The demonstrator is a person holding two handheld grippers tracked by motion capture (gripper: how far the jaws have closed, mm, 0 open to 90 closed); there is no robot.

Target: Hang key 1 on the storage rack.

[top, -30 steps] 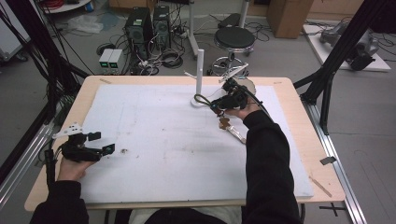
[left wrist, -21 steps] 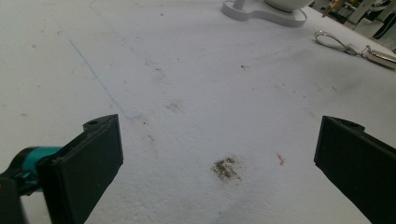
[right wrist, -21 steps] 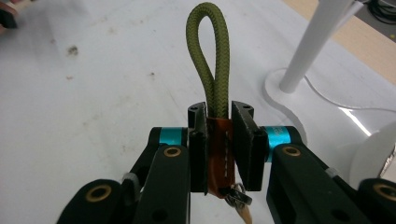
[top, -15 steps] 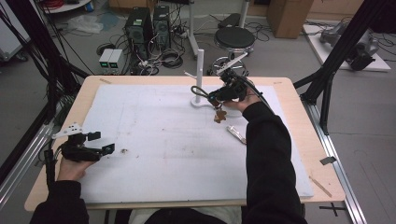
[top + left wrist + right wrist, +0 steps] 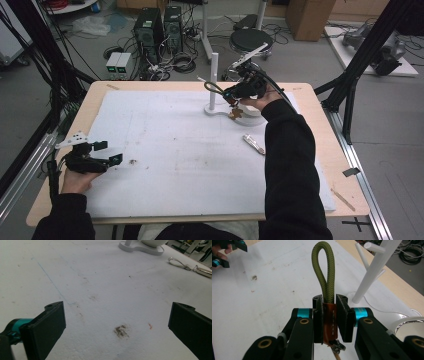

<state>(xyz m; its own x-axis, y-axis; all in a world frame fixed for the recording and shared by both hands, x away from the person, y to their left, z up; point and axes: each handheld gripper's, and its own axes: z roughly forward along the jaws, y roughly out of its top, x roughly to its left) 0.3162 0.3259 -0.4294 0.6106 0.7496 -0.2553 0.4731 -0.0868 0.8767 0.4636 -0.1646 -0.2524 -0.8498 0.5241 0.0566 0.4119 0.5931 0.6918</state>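
Desk [image 5: 165, 210], white mat on top. White stand [image 5: 214, 75] at far side. Right gripper [image 5: 329, 315] raised beside stand, fingers clamped on keychain [image 5: 329, 315], green cord loop up. Left gripper [image 5: 117, 322] low over mat, fingers apart, nothing between.

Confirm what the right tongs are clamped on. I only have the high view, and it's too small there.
Observer: The right tongs are shut on a keychain strap: an olive cord loop with a brown leather band, pinched at the band.
Operator: Loop on the white peg stand yet?
Observer: No. The loop points up, free of the white peg stand, which rises to its right in the right tongs' view.
Operator: Left tongs holding anything?
Observer: No. The left tongs stand wide open over bare white mat.
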